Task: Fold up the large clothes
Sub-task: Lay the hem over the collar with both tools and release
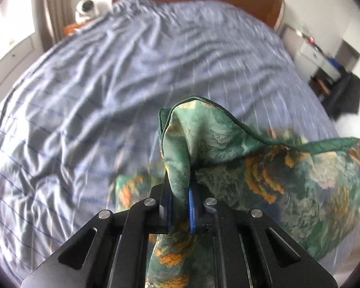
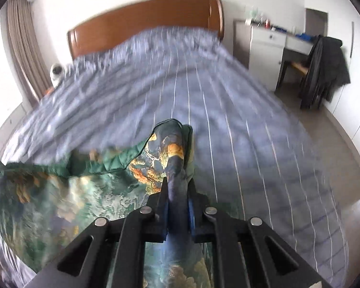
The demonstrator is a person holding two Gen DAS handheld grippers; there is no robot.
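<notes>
A green garment with orange and cream flower print [image 1: 276,168] hangs between my two grippers above the bed. My left gripper [image 1: 180,180] is shut on one bunched corner of it, and the cloth stretches off to the right. My right gripper [image 2: 177,184] is shut on another corner of the garment [image 2: 72,192], and the cloth stretches off to the left. The dark green hem runs along the top edge in both views. The rest of the garment hangs below the grippers, out of sight.
A bed with a wrinkled blue striped cover [image 1: 132,72] fills the view, with a wooden headboard [image 2: 144,16] at the far end. A white desk and drawers [image 2: 271,48] and a dark jacket on a chair [image 2: 324,69] stand to the right. Curtains [image 2: 24,48] hang at left.
</notes>
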